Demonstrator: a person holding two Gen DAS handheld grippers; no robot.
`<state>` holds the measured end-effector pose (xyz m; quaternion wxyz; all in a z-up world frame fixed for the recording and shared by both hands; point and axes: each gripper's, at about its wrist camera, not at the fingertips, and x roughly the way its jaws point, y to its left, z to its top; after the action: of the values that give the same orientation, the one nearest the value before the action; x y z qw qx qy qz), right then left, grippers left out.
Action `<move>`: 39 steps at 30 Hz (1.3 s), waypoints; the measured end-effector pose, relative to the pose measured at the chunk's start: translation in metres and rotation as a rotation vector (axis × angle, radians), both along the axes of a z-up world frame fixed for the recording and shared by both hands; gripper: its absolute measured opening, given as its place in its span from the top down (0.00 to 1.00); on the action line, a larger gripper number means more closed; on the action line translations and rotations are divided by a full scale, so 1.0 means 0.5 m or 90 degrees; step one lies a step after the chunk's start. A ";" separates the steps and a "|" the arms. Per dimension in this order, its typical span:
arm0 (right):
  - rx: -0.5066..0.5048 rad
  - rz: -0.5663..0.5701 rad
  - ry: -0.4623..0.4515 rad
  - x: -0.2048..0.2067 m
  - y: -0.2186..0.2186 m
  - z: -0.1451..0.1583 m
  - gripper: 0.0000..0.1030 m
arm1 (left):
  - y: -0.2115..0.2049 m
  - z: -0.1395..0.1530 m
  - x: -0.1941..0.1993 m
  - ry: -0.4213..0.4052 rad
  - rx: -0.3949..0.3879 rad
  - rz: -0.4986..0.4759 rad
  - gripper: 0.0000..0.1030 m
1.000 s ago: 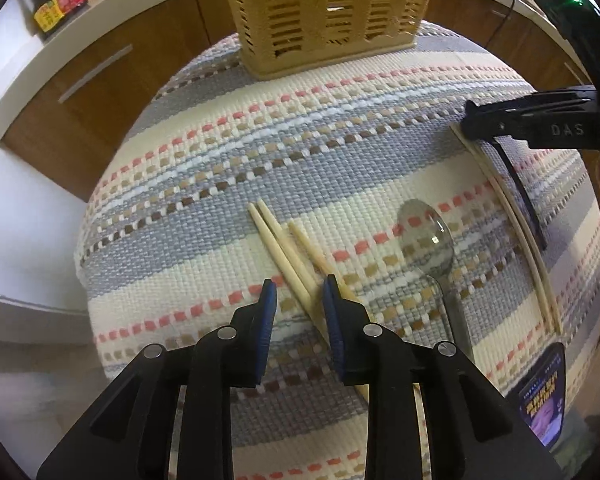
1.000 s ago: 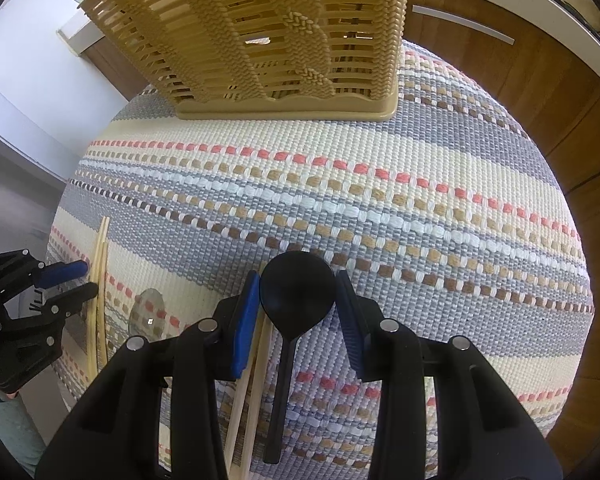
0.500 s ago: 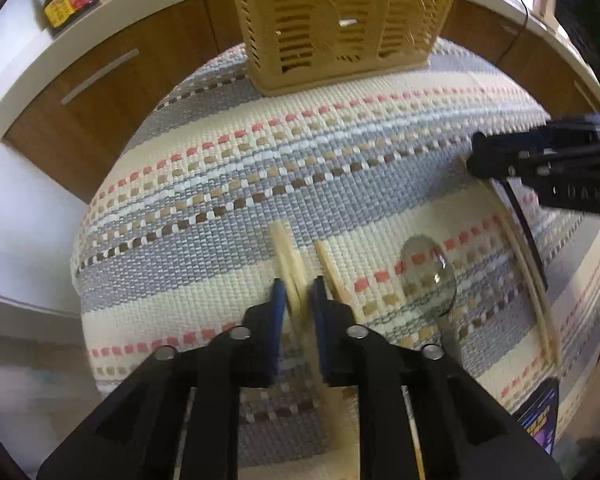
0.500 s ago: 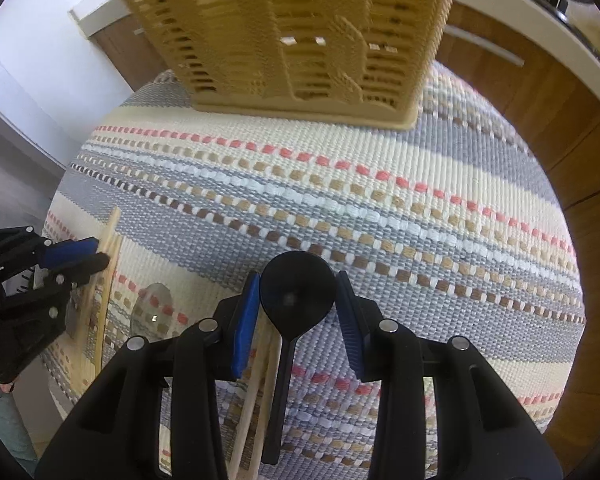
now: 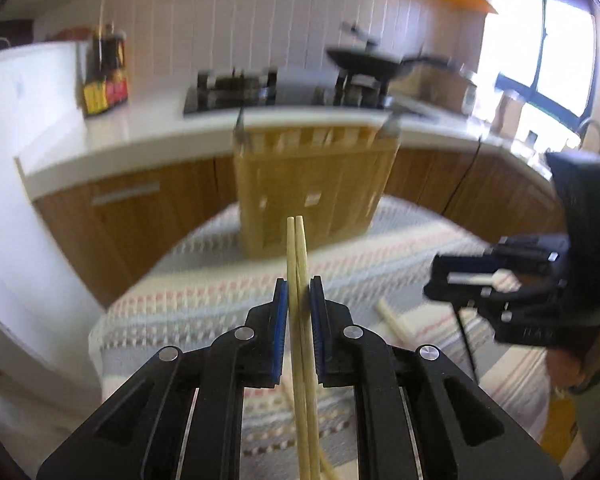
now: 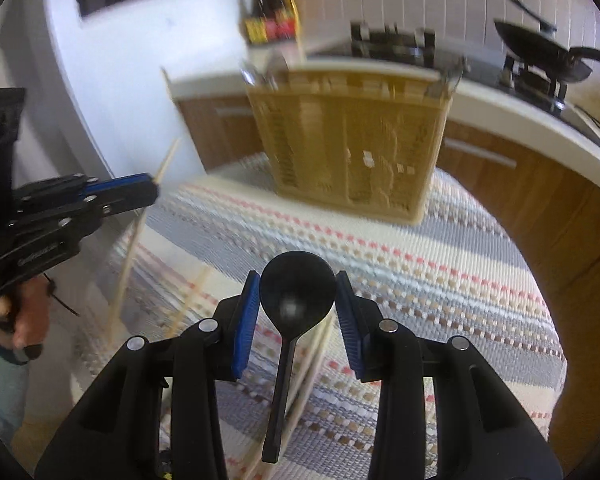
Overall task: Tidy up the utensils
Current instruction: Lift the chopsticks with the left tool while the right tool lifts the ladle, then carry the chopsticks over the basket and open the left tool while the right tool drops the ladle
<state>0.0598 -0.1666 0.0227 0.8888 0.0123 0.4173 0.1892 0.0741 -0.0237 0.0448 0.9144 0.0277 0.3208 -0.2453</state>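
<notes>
- The worktop (image 6: 440, 280) carries a striped woven mat, and the utensils lie on that mat, so they sit where a hand-held gripper can reach them.
- The basket (image 6: 352, 148) stands upright at the far edge of the mat, open at the top; judging by the task, it is where the utensils are meant to go.
- The left hand-held gripper (image 5: 299, 312) is closed tight on a pair of chopsticks (image 5: 296, 248), which stand raised with tips pointing toward the basket, apparently lined up for dropping in.
- The right hand-held gripper (image 6: 298, 300) holds a black spoon (image 6: 297, 296) by its bowl, jaws pressed on both sides, handle hanging toward the near side.
- More chopsticks (image 6: 312, 360) lie on the mat beneath the spoon, not yet sorted.
</notes>
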 end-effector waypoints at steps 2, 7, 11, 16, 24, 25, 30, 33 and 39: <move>0.021 0.002 -0.023 0.000 -0.013 0.030 0.66 | -0.002 0.031 -0.005 -0.038 -0.026 0.003 0.91; 0.053 -0.003 -0.094 0.002 -0.027 0.114 0.66 | -0.003 0.112 -0.010 -0.125 -0.093 0.013 0.91; 0.063 -0.037 -0.154 0.026 -0.036 0.177 0.66 | -0.003 0.171 0.011 -0.193 -0.138 0.042 0.91; 0.045 -0.100 -0.233 0.092 -0.057 0.250 0.66 | -0.007 0.215 0.081 -0.239 -0.185 0.082 0.91; 0.036 -0.232 -0.311 0.223 -0.120 0.286 0.66 | -0.035 0.225 0.188 -0.279 -0.203 0.129 0.91; 0.035 -0.241 -0.312 0.235 -0.126 0.281 0.66 | -0.038 0.222 0.200 -0.280 -0.205 0.134 0.91; 0.018 -0.277 -0.316 0.291 -0.138 0.228 0.66 | -0.038 0.205 0.248 -0.280 -0.220 0.153 0.91; 0.001 -0.283 -0.323 0.305 -0.134 0.206 0.66 | -0.039 0.191 0.263 -0.285 -0.217 0.161 0.91; -0.025 -0.290 -0.346 0.301 -0.120 0.171 0.66 | -0.049 0.163 0.268 -0.306 -0.205 0.162 0.90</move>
<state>0.2103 -0.2268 0.1082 0.9868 0.0371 0.1556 -0.0258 0.2080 -0.0484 0.1265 0.9801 -0.1002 0.0532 -0.1631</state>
